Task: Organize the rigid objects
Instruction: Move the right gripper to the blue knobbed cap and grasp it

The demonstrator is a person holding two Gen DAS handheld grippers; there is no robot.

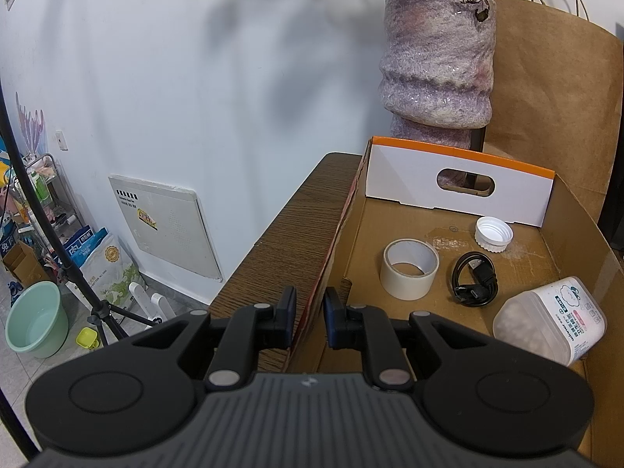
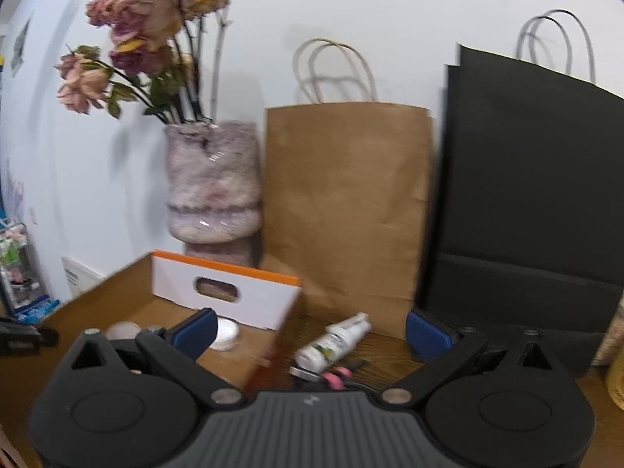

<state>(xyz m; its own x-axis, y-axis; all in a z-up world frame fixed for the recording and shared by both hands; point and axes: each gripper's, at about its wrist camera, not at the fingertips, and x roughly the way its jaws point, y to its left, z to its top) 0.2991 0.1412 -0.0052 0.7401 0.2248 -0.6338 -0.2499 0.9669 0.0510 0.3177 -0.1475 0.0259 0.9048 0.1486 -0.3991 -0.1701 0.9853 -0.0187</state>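
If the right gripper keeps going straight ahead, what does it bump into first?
Probably the small white bottle lying on the table; it sits between the open right gripper's fingers. Depth is unclear in the blur.

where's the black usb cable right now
In the left wrist view, the coiled black cable lies on the cardboard box floor, between the tape roll on its left and the white tub at lower right.

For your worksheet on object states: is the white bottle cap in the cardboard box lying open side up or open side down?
Open side up. The left wrist view shows the white bottle cap with its hollow inside facing upward, resting on the cardboard box floor.
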